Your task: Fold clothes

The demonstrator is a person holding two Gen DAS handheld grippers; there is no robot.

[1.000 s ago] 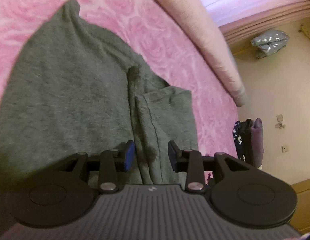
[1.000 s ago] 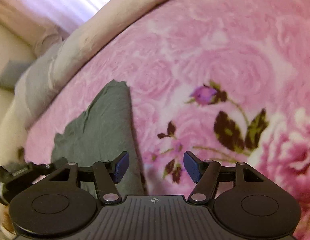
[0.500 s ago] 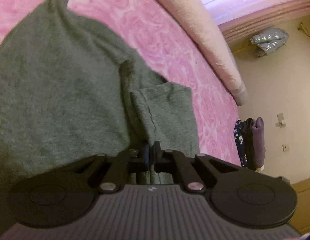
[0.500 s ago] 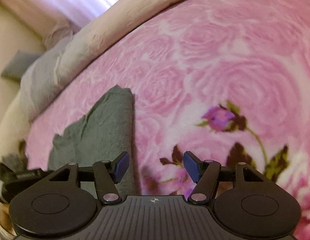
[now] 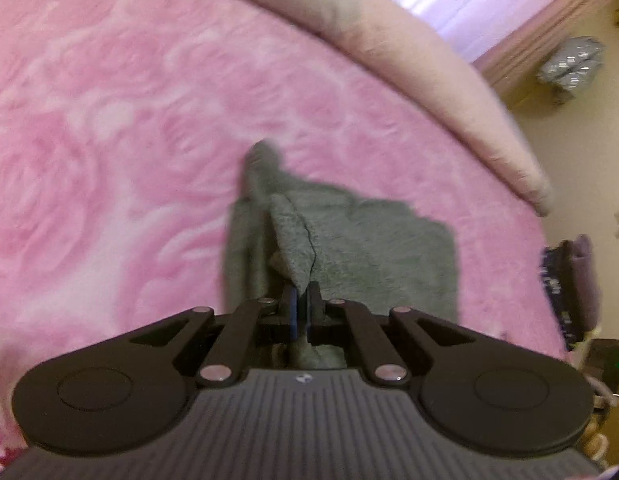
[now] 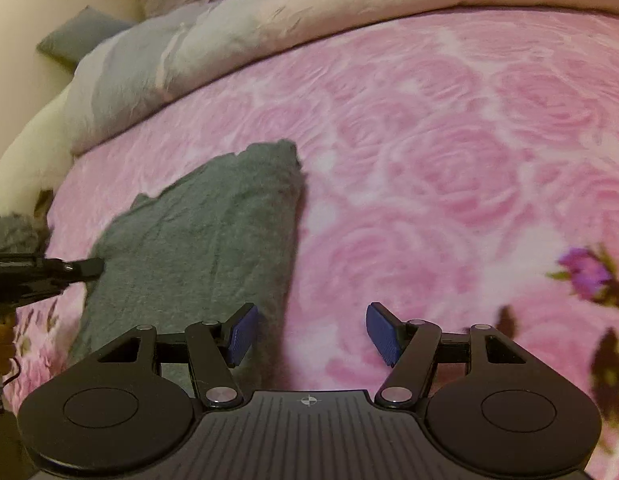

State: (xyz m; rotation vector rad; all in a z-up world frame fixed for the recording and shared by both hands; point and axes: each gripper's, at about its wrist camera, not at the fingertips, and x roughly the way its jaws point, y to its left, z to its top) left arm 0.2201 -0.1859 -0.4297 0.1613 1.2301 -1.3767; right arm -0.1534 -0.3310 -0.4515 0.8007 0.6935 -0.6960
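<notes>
- Left gripper (image 5: 300, 303): fingers pinch a fold of the grey garment (image 5: 349, 240), which lies ahead on the pink blanket (image 5: 109, 160) (blurred).
- Right gripper (image 6: 309, 330): fingers spread, empty; garment beside left finger.

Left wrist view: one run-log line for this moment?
left gripper: shut on garment | right gripper: open, empty | garment on blanket

The left wrist view is taken from just behind the left tool (image 5: 301, 306), low and close over the bed (image 5: 109, 128), and is faced along the fingers toward the bed's far edge, the room wall lying beyond. The right wrist view is taken from behind the right tool (image 6: 309, 334), likewise low, and is faced toward the far edge. The grey garment (image 5: 369, 240) (image 6: 197, 240) and pink blanket (image 6: 449, 160) are shared by both views.
</notes>
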